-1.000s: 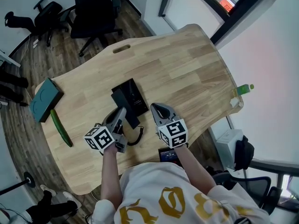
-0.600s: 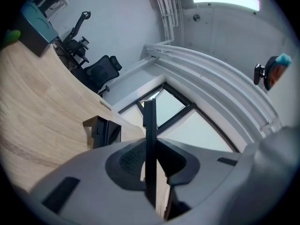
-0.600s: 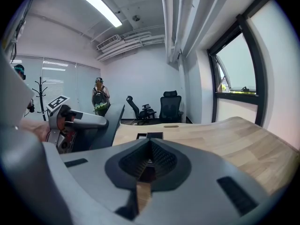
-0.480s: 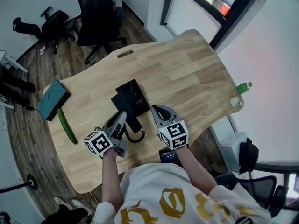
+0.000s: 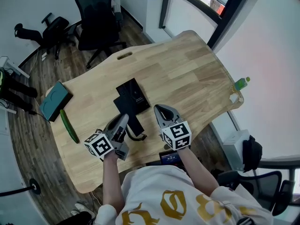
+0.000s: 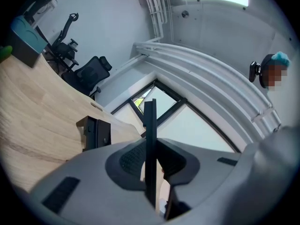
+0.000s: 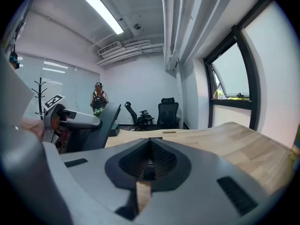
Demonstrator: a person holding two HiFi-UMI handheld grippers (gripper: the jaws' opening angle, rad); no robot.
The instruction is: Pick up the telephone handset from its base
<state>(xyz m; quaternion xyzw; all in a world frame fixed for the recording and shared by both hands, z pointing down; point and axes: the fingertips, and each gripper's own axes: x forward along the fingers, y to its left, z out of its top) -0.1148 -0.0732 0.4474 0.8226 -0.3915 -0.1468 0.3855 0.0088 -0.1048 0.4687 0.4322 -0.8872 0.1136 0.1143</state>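
Observation:
The black telephone base [image 5: 132,96] lies flat in the middle of the wooden table [image 5: 187,69]. My left gripper [image 5: 121,124] is shut on the black handset [image 5: 134,124], which it holds just off the near side of the base. A curly cord [image 5: 139,137] hangs from the handset. In the left gripper view the handset [image 6: 150,135] shows edge-on as a thin black bar clamped between the pads, with the base [image 6: 96,132] beyond. My right gripper [image 5: 163,112] hovers beside it, shut and empty, and its jaws [image 7: 149,161] meet.
A green cucumber [image 5: 69,126] and a teal box [image 5: 55,101] lie at the table's left end. A green bottle [image 5: 240,84] stands at its right edge. A small screen [image 5: 168,157] sits at the near edge. Office chairs [image 5: 96,13] stand behind, and a person [image 7: 97,100] stands across the room.
Both grippers have risen a little. The left one has carried the handset up and slightly away from the base, with the cord trailing.

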